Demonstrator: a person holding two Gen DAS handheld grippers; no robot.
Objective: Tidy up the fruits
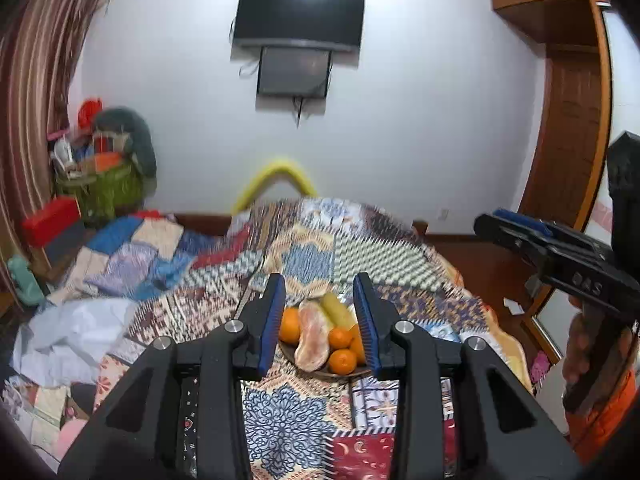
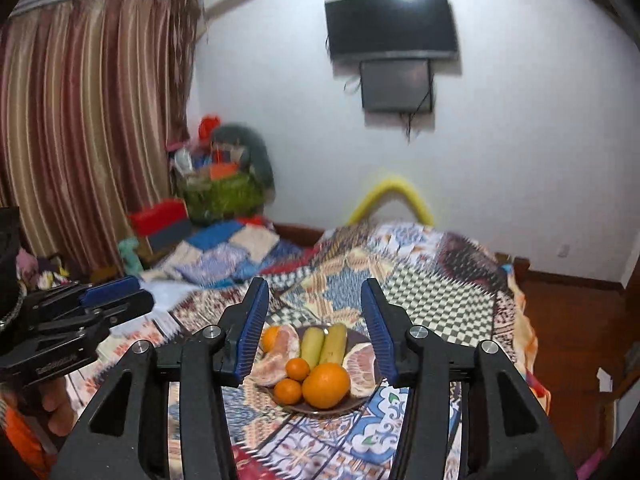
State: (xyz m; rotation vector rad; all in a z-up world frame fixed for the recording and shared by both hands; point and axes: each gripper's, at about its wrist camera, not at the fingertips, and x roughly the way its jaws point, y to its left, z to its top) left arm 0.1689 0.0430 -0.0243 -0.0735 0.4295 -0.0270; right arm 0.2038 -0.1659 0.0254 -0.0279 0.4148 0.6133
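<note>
Above the fruit plate (image 2: 356, 402) on the bed, both claws, left (image 1: 320, 320) and right (image 2: 316, 328), apart, empty.

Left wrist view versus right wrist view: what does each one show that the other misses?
Only the left wrist view shows the wooden door and the right gripper from the side. Only the right wrist view shows the second pomelo piece and the left gripper. Both show the fruit plate on the patterned bedspread, and the wall television.

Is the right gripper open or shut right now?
Open. The right gripper has its blue pads spread wide, holding nothing, with the fruit plate visible between them.
</note>
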